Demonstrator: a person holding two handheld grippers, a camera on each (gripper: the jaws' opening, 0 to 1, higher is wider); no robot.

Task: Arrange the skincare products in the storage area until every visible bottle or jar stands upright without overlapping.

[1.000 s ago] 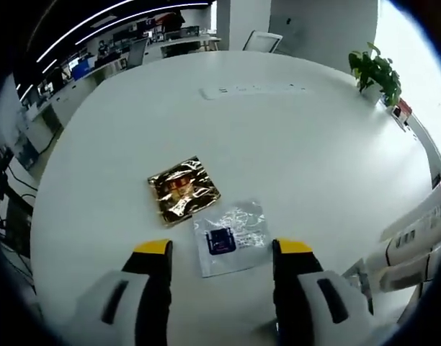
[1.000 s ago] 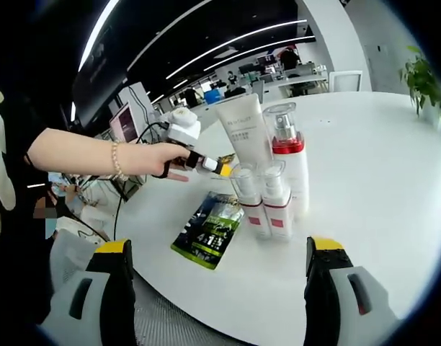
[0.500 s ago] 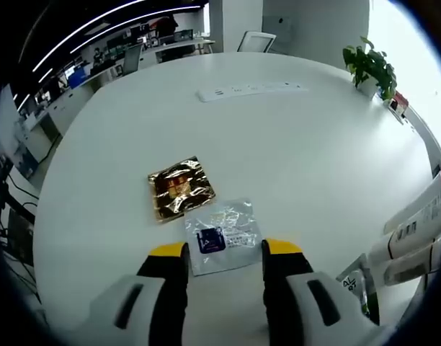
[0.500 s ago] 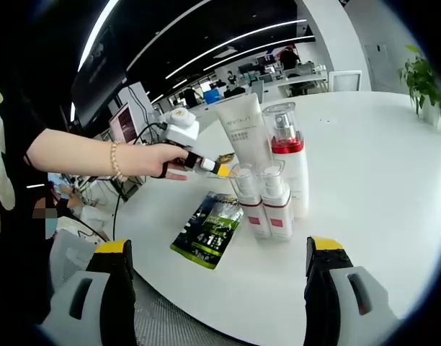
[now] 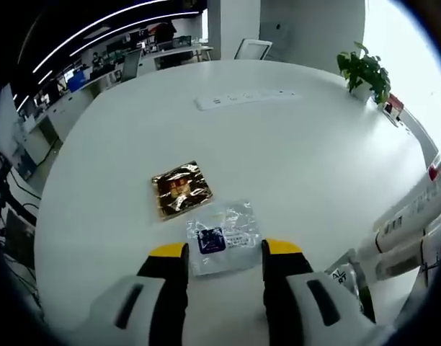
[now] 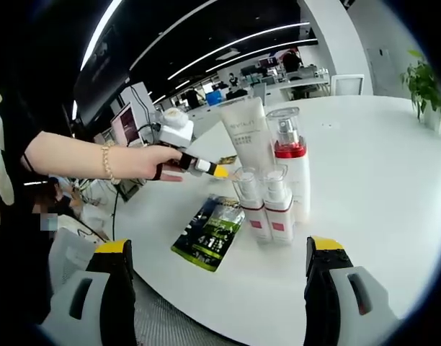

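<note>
Skincare bottles (image 6: 278, 184) stood upright on the desk (image 6: 364, 187); the left gripper (image 5: 224, 252) straddled a clear sachet (image 5: 222, 238), jaws apart, and the right gripper (image 6: 220, 252) gaped wide.

I see a round white desk (image 5: 292, 158). On it lie a gold foil sachet (image 5: 180, 189) and, just beside it, a clear sachet (image 5: 222, 236) with a dark blue label. A white power strip (image 5: 246, 98) lies toward the far edge. Near the desk edge a green sachet (image 6: 209, 232) lies flat, next to a standing white tube (image 6: 247, 137), one pump bottle (image 6: 290, 167) and two small bottles (image 6: 266, 207).
</note>
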